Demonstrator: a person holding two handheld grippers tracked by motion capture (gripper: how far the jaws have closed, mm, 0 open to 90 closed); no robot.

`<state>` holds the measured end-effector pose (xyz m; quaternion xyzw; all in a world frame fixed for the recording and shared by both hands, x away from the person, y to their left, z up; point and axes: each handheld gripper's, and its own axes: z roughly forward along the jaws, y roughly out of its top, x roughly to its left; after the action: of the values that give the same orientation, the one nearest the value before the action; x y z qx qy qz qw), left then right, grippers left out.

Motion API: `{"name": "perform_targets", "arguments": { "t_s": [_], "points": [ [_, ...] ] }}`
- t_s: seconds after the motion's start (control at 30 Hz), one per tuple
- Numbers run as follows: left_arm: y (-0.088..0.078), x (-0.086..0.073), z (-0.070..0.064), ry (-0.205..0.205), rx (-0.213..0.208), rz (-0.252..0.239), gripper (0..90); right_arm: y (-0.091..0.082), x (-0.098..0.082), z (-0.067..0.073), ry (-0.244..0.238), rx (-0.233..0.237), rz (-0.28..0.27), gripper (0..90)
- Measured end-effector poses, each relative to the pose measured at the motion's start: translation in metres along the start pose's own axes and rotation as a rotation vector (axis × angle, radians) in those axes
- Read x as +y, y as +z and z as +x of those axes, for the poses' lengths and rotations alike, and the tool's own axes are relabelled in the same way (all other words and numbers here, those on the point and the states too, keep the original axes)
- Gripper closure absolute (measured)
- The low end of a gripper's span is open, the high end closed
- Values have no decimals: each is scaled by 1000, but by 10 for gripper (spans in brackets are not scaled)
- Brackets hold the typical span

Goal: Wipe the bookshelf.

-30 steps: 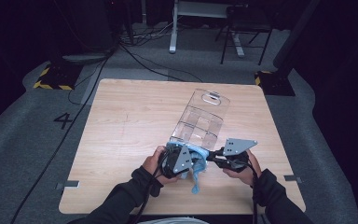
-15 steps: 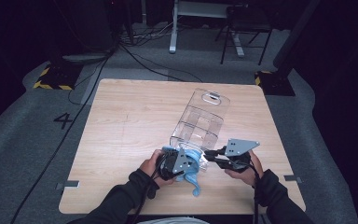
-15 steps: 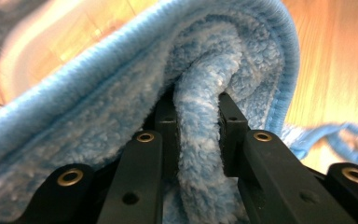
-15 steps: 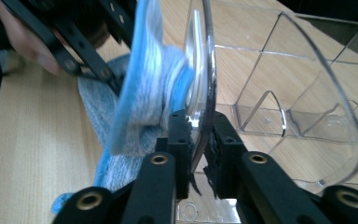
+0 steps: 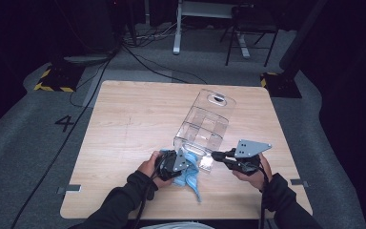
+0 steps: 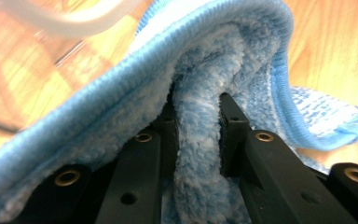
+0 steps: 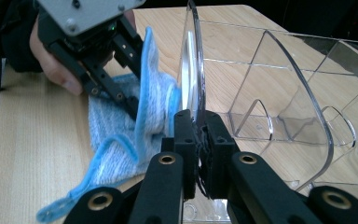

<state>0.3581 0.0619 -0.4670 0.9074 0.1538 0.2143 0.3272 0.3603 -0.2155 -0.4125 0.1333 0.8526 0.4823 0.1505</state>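
Nearest the person, at the front edge of the wooden counter (image 5: 124,124), the left gripper (image 5: 183,161) has its fingers (image 6: 230,135) clenched on a fold of the blue cloth (image 5: 190,177) (fluffy microfibre, part of it trailing loose on the wood). The cloth is pressed against the near wall of the clear plastic organizer (image 5: 205,126). Just beside it, the right gripper (image 5: 215,155) has its fingers (image 7: 186,140) clamped on that wall's thin edge. The organizer lies on its side and stretches toward the far edge, its divided compartments bare.
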Motion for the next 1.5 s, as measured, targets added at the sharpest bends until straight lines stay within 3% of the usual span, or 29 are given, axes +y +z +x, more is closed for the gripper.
{"name": "perform_targets", "arguments": {
  "t_s": [0.17,0.27,0.4,0.53,0.63,0.77,0.83,0.9,0.97,1.03,1.13,1.3,1.5],
  "points": [
    [-16,-9,19,-54,67,-9,745,1,0,0,7,0,-1,868],
    [-30,-10,29,-104,106,-55,741,1,0,-1,9,-1,-2,867],
    [-47,-4,34,-123,161,-132,738,1,0,-1,15,-1,-5,867],
    [-54,9,30,-114,178,-186,739,2,0,-1,20,-4,-7,868],
    [-50,22,18,-61,147,-222,740,2,-1,-2,30,-8,-10,869],
    [-38,42,-6,35,99,-221,741,2,-1,-1,29,-10,-9,869],
    [-27,51,-20,86,61,-201,742,2,-1,-1,29,-10,-11,869],
    [-14,57,-31,108,24,-187,742,2,-1,-1,31,-11,-11,870],
    [2,59,-39,139,-19,-147,741,2,-1,-1,30,-13,-10,870],
    [18,57,-47,166,-32,-106,742,2,-1,0,30,-12,-11,870],
    [30,54,-48,155,-63,-90,744,2,-1,0,30,-14,-12,871],
    [31,45,-39,132,-84,-56,748,1,-2,-2,36,-16,-12,874],
    [20,25,-11,70,-65,6,747,0,-2,-2,34,-17,-9,874]
  ]
}}
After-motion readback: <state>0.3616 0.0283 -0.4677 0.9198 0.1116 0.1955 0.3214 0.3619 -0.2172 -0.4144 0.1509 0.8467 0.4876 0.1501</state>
